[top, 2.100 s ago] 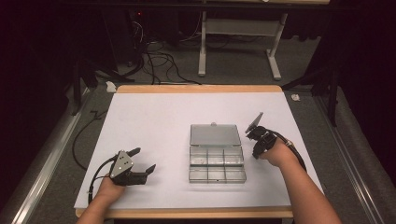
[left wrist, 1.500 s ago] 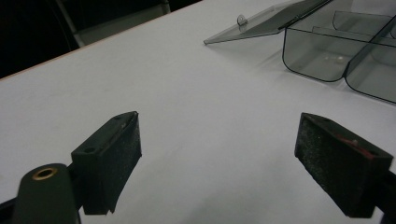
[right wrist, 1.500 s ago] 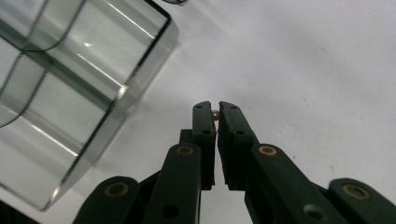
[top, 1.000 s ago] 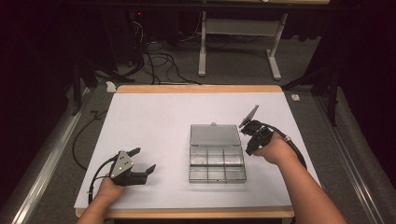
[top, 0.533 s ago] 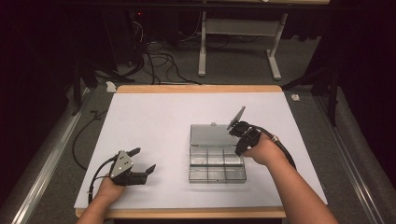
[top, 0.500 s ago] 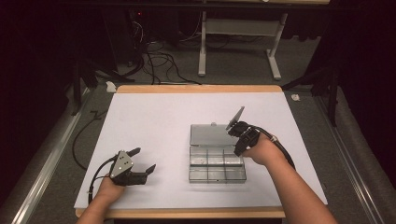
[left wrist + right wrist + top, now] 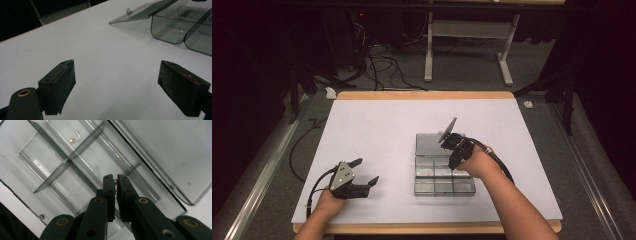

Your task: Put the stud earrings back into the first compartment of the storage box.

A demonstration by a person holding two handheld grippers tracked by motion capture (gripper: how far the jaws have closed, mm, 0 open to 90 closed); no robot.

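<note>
A clear plastic compartment box [image 7: 444, 186] lies mid-table with its lid [image 7: 430, 143] laid open behind it. My right gripper [image 7: 454, 160] hangs over the box's back row, jaws pointing down. In the right gripper view the right gripper [image 7: 115, 180] is shut on a small pale bead [image 7: 115, 181] above a divider of the box [image 7: 62, 157]. A small hooked metal piece with a pale bead [image 7: 75, 137] lies in another compartment. My left gripper [image 7: 364, 171] rests on the table at front left, open and with nothing in it [image 7: 117, 75]. The box [image 7: 180, 27] and its lid [image 7: 140, 13] are beyond it.
The white tabletop [image 7: 377, 125] has a wooden rim [image 7: 422, 95] at its far edge. Cables [image 7: 377, 65] and a desk frame [image 7: 462, 45] stand on the dark floor behind. A cable [image 7: 499, 162] trails from the right gripper.
My right gripper has moved left from beside the box's right side to over the box, sinking a little, jaws still shut. The left gripper has stayed put.
</note>
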